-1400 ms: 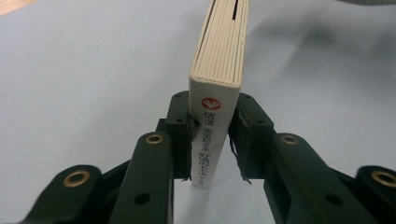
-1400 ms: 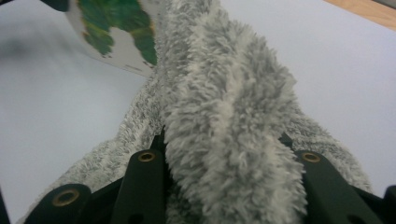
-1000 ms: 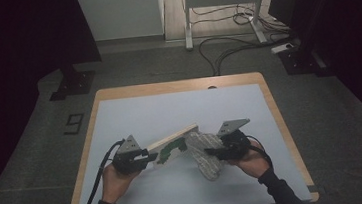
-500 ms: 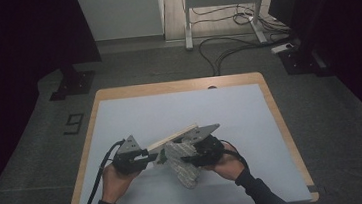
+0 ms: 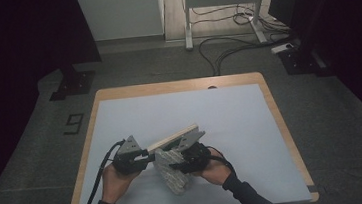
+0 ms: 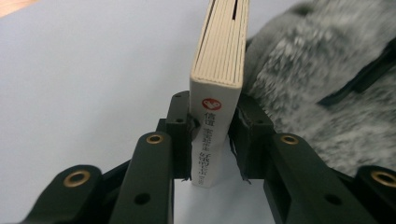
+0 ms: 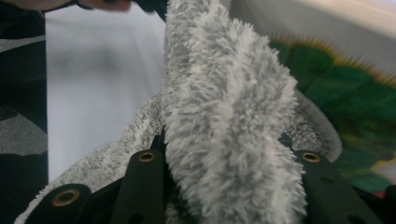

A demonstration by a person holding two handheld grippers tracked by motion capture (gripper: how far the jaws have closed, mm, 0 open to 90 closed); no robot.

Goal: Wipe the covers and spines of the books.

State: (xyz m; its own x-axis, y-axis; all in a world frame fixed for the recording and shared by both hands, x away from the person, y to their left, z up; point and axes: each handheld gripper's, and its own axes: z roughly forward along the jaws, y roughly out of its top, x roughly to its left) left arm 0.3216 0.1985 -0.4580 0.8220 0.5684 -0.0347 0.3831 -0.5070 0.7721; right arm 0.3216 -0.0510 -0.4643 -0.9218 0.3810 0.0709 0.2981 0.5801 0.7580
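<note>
Book (image 6: 219, 93) clamped by left hand-held gripper (image 6: 212, 140), grey fluffy cloth (image 7: 224, 116) clamped by right hand-held gripper (image 7: 229, 172), white table (image 5: 230, 112)

Fluffy grey cloth (image 7: 224, 116); paper book (image 6: 219, 70), matt spine; smooth matt tabletop (image 5: 230, 112), wood rim.

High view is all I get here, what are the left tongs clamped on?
Observer: The left tongs pinch a book at its spine end; the spine carries a red logo and printed characters.
Operator: And the right tongs?
Observer: The right tongs grip a thick fold of fluffy grey cloth between the jaws.
Operator: Anything on the book's cover?
Observer: The right gripper view shows a green, leafy picture on the cover, just behind the cloth.
</note>
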